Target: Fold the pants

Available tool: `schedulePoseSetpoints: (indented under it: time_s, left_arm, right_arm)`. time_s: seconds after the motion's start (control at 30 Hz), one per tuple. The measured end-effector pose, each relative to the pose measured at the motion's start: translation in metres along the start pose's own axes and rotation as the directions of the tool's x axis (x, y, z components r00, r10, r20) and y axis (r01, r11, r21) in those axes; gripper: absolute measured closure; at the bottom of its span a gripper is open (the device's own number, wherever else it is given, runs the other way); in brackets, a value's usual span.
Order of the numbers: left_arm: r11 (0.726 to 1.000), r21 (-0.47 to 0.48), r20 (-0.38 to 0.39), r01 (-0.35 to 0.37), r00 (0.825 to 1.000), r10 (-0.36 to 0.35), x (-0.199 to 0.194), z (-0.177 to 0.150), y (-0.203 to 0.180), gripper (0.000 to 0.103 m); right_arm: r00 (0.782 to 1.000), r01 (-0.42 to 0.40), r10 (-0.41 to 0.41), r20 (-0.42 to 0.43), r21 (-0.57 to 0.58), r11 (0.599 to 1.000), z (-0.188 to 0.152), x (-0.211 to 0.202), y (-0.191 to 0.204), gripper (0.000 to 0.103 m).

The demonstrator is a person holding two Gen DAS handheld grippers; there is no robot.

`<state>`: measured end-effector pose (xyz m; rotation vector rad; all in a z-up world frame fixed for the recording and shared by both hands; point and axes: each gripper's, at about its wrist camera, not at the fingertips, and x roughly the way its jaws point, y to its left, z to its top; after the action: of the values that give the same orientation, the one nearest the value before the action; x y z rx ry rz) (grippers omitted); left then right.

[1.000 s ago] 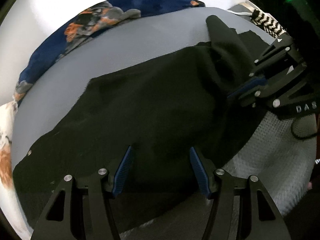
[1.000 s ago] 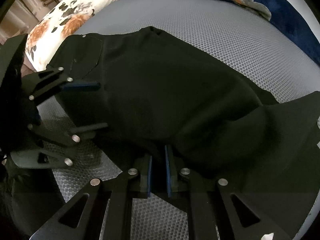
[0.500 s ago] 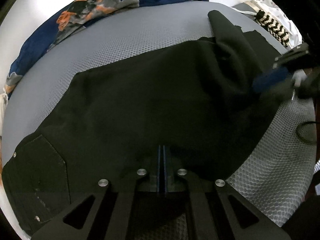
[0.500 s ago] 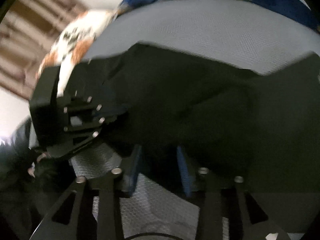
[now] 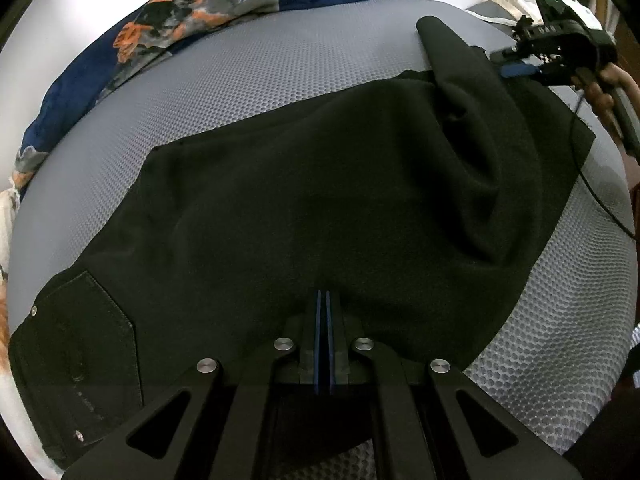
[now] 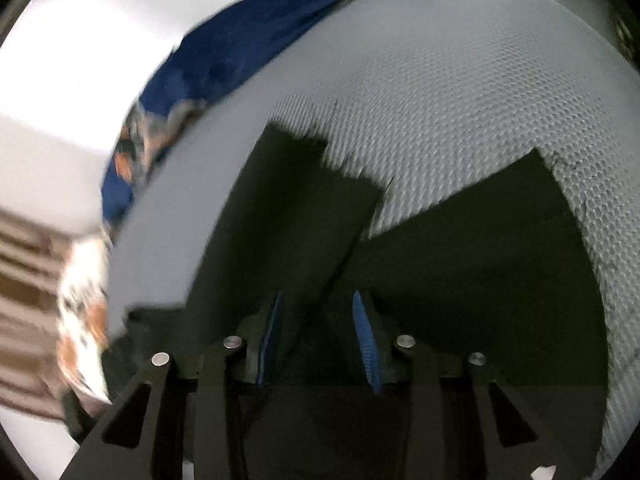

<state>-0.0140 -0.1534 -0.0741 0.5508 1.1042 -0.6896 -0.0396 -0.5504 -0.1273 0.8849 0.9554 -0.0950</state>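
Black pants (image 5: 320, 184) lie spread on a grey mesh mattress (image 5: 248, 76), back pocket at the lower left, legs running to the right. My left gripper (image 5: 323, 300) is shut on the near edge of the pants. My right gripper (image 6: 316, 304) is open over the leg ends (image 6: 304, 216), one pad on either side of a cloth edge. It also shows in the left wrist view (image 5: 520, 68), far right, by the raised leg fold.
A blue floral blanket (image 5: 192, 12) lies along the far edge of the mattress (image 6: 440, 92). A floral pillow (image 6: 80, 312) is at the left. White and striped cloth (image 5: 516, 0) sits at the far right corner.
My left gripper closed on the near edge of the pants. My right gripper let go, opened and swung right to the leg ends; its view is blurred by motion.
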Motion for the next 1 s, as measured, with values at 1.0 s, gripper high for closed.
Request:
schedulePoseSetpoints:
  time_s: [1.0]
  left_arm:
    - [0.999,0.046,0.01,0.01,1.0,-0.011,0.003,0.001,-0.014,0.101]
  right_arm:
    - [0.871,0.42,-0.443,0.212,0.145,0.896,-0.111,-0.097,-0.069,0.101]
